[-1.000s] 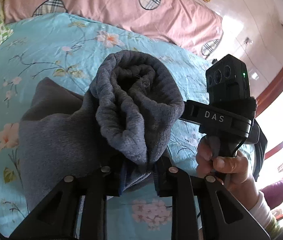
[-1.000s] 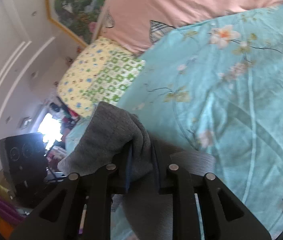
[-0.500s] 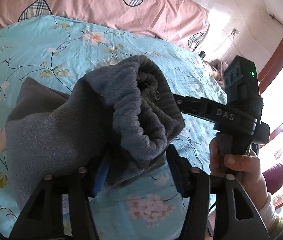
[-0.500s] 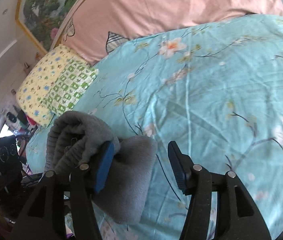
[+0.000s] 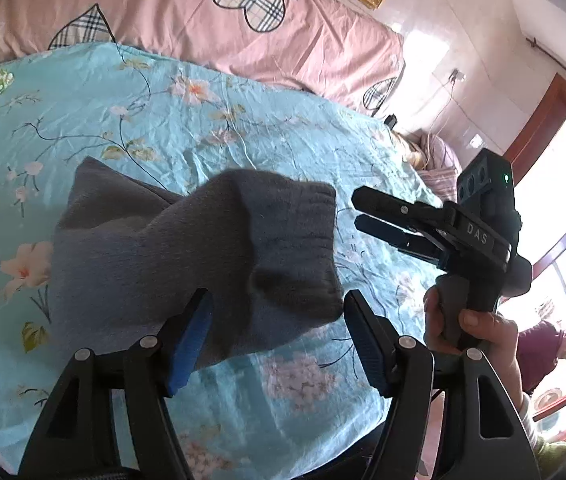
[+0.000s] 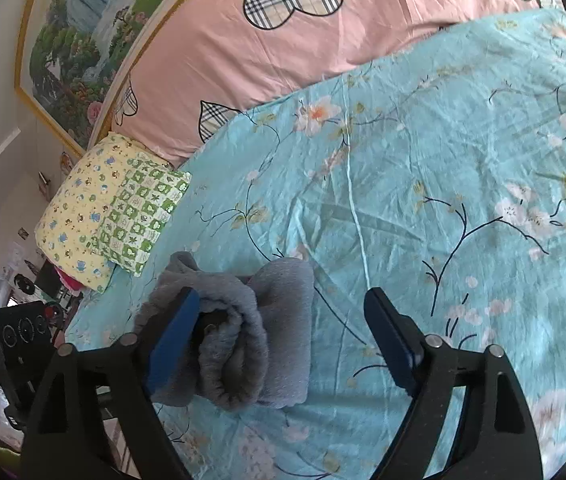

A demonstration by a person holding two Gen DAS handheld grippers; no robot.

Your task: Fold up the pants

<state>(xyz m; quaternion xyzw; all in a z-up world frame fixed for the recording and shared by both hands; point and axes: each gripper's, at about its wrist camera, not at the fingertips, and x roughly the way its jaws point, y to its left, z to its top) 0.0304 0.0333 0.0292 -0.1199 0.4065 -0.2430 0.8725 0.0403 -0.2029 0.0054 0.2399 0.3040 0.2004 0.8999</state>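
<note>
The grey knit pants lie folded in a thick bundle on the blue floral bedsheet; the ribbed cuff end is on top. My left gripper is open, its jaws wide on either side of the bundle's near edge. In the right wrist view the pants lie at lower left. My right gripper is open, with its left blue pad beside the bundle. The right gripper also shows in the left wrist view, held in a hand, just right of the pants.
A pink quilt with plaid hearts lies along the head of the bed. A yellow and green pillow sits at the bed's left side. A person sits low by the window at right.
Both grippers have opened and let go of the pants. The bundle has dropped onto the sheet, and both grippers have drawn back from it.
</note>
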